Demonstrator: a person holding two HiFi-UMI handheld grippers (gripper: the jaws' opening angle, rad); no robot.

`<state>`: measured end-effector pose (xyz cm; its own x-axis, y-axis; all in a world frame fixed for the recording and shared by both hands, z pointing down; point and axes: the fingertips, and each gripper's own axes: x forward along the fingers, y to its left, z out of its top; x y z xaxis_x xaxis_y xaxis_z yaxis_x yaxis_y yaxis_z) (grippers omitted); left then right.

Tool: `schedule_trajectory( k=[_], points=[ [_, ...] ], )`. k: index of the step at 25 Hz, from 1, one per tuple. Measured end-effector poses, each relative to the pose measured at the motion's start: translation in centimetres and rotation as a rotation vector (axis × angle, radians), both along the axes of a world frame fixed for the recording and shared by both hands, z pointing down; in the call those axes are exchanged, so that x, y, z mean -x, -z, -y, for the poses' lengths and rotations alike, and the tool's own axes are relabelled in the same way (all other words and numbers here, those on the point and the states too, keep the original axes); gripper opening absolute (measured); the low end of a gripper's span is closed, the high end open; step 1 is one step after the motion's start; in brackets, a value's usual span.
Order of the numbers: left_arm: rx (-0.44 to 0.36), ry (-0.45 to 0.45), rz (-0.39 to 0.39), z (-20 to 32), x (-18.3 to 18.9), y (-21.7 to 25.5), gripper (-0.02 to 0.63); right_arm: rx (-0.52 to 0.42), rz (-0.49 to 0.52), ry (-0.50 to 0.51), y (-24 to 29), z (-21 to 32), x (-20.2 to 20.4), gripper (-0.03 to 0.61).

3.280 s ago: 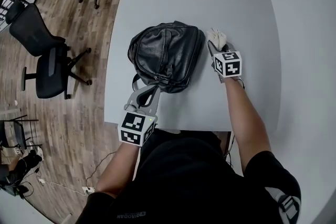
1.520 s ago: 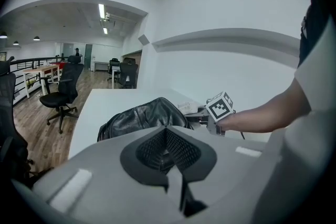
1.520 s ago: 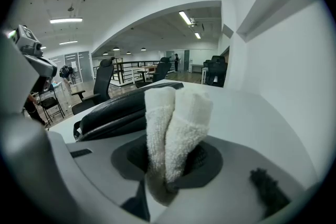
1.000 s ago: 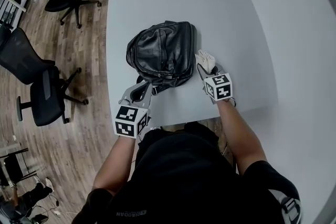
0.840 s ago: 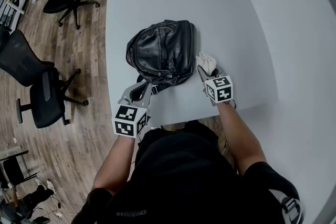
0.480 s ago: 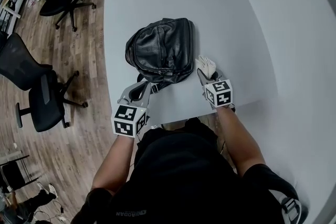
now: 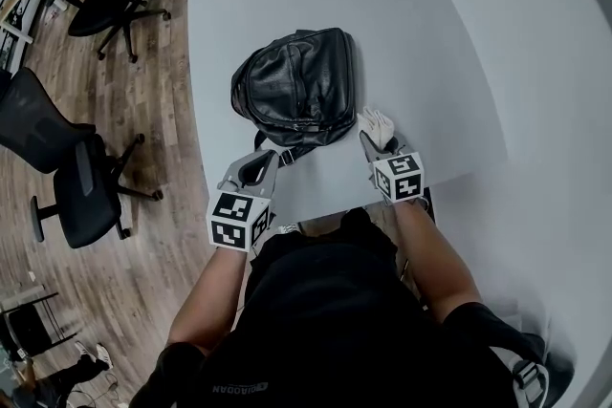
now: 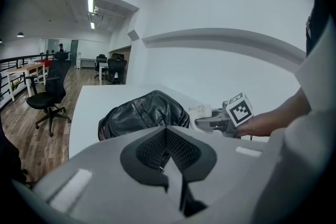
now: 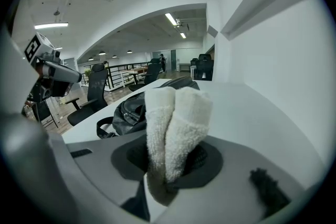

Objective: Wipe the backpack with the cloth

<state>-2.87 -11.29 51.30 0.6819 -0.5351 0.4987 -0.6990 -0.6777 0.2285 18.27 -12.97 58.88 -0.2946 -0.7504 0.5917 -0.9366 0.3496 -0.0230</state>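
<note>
Black leather backpack point(image 7: 295, 88): lying on white table point(image 7: 421, 33), towards its near-left part. White terry cloth point(image 7: 378, 121): folded, clamped in the right gripper point(image 7: 373, 140), just beside the backpack's near-right corner. Left gripper point(image 7: 267, 160): jaws together, nothing between them, at the backpack's near strap. Office chairs point(image 7: 81, 177): on the wood floor, left.

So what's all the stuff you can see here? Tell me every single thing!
Table: one, white, in the middle of the room.
Backpack: one, black, lying on the table.
Cloth: one, white, just right of the backpack, pinched in the right gripper.
Office chairs: two, black, on the floor left of the table.
Floor: brown wood, left of the table.
Person: one, black top, at the table's near edge.
Left gripper: one, grey, jaws together, empty, near the backpack's strap.
Right gripper: one, grey, clamped on the cloth.
</note>
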Motion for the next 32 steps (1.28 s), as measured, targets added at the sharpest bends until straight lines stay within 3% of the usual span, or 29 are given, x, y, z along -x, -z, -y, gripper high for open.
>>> schedule_trajectory(
  k=[22, 32],
  points=[
    [-0.029, -0.043, -0.015, -1.3, 4.0, 0.7, 0.005, -0.021, 0.020, -0.067, 0.8, -2.8, 4.4, 0.109],
    [-0.045, -0.045, -0.015, -0.9, 3.6, 0.5, 0.005, -0.047, 0.047, -0.064, 3.2, -2.2, 4.5, 0.109]
  ],
)
